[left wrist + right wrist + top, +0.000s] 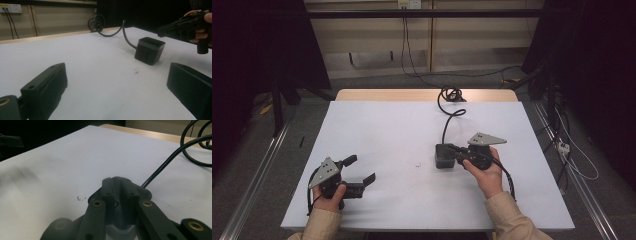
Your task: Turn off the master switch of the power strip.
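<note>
A black cube-shaped power block (443, 157) (149, 50) sits right of the middle of the white table (387, 125). Its black cable (446, 122) (128, 39) (170, 161) runs to the far edge. My right gripper (452, 148) (115, 180), held in a hand, is shut, with its tips over the block's top (148, 192). In the left gripper view the right gripper (161, 30) hovers just above and right of the block. Near the front left my left gripper (363, 169) (116, 72) stands open with nothing between its jaws, pointing toward the block.
The cable ends in a coil (451, 93) (96, 22) at the table's far edge. A small dark mark (417, 165) (136, 71) (79, 198) lies on the table left of the block. A white power strip (563, 146) lies on the floor at right.
</note>
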A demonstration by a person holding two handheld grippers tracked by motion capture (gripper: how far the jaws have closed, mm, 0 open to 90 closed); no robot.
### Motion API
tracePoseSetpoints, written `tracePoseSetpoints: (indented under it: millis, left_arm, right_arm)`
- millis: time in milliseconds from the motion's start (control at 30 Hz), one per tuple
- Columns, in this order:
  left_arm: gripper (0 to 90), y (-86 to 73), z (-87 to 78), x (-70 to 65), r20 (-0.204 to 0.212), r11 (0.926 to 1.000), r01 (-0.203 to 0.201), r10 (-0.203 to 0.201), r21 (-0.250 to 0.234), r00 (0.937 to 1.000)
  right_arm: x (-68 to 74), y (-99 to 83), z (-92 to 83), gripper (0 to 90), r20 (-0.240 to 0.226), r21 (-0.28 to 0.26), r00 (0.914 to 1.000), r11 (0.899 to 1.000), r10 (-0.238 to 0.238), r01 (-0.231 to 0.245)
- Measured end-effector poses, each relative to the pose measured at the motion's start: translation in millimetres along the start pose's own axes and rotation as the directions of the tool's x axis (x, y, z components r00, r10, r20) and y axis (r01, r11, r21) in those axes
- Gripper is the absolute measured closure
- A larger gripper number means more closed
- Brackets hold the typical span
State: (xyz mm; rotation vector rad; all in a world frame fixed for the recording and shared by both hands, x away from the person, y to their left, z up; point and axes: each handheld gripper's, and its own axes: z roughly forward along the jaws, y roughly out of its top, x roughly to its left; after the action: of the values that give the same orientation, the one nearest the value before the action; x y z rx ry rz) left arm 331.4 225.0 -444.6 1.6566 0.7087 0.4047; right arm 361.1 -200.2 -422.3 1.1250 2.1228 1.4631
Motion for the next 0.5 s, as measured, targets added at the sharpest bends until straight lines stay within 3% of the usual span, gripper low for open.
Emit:
tracePoseSetpoints:
  millis: [500]
  left_arm:
    - [3.0,-0.1,0.0,0.3,-0.003,1.0,0.003,-0.003,0.002,1.0]
  right_arm:
    - [1.8,-0.6,2.1,88.0,-0.009,0.011,0.9998,1.0,-0.015,0.015]
